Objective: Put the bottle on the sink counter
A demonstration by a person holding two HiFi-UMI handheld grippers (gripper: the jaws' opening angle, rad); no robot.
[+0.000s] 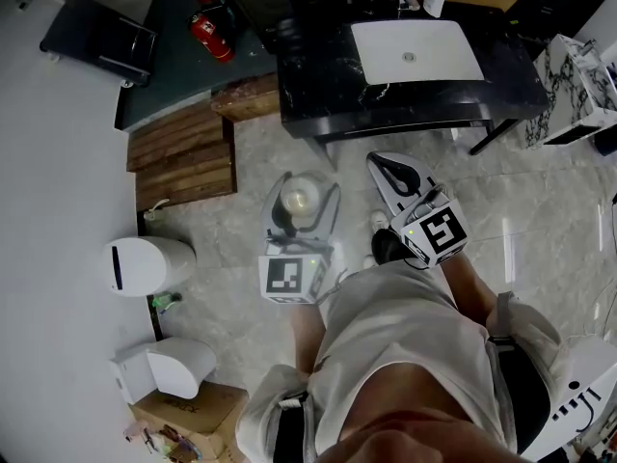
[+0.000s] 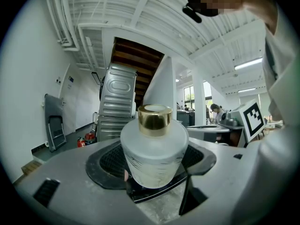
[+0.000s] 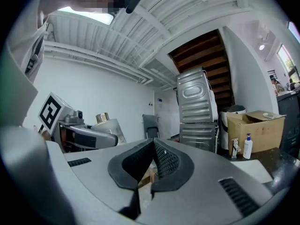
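Frosted bottle (image 2: 153,151) clamped upright in left gripper (image 1: 301,189), gold cap up. Right gripper (image 3: 152,149) pinched closed, empty, just beside. Sink counter (image 1: 323,90) dead ahead of left gripper, well apart. Probably a straight forward carry; height hard to judge from overhead.

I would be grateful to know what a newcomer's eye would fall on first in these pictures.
First comes the frosted white, gold-capped bottle, gripped between the jaws of the left tool just in front of the person. Beyond it, at the top of the head view, stands the black sink counter with its white basin. The right tool is shut and empty, beside the left one.
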